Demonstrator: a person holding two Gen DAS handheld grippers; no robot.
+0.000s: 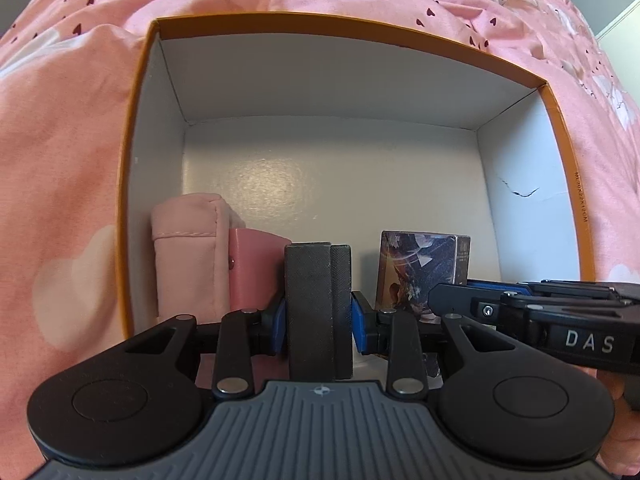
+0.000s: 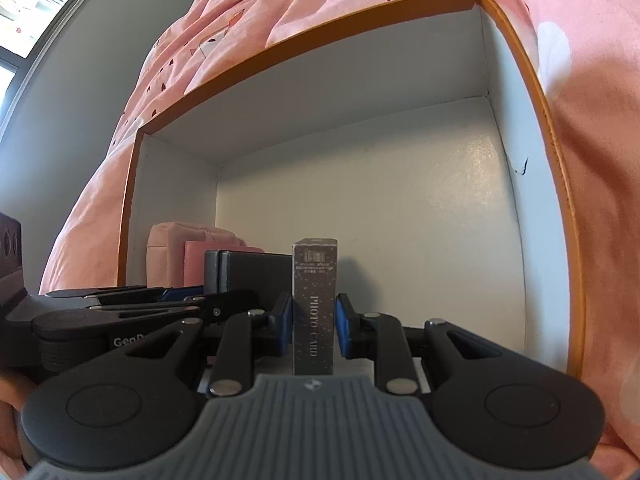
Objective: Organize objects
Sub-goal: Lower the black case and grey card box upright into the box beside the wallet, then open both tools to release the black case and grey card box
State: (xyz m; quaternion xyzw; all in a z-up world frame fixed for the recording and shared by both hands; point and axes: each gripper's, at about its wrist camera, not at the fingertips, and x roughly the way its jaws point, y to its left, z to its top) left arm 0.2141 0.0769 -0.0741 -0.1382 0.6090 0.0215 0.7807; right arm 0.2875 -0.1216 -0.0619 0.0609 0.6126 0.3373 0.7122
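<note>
Inside the box (image 1: pixel 516 74) on the bed (image 1: pixel 60 140), from its left wall: a pouch (image 1: pixel 184 256), a pink wallet (image 1: pixel 252 268), the left claw (image 1: pixel 319 322) clamped on a black case (image 1: pixel 312 304), then the right claw (image 2: pixel 313 328) clamped on a card box (image 2: pixel 314 300).

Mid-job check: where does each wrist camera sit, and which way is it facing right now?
Left wrist: on the left gripper, looking down into the orange-rimmed box; its fingers clamp a dark grey case.
Right wrist: on the right gripper, facing the same way; its fingers clamp a photo card box.
Shared: the box, both held items, the pink pouch, the other gripper.
</note>
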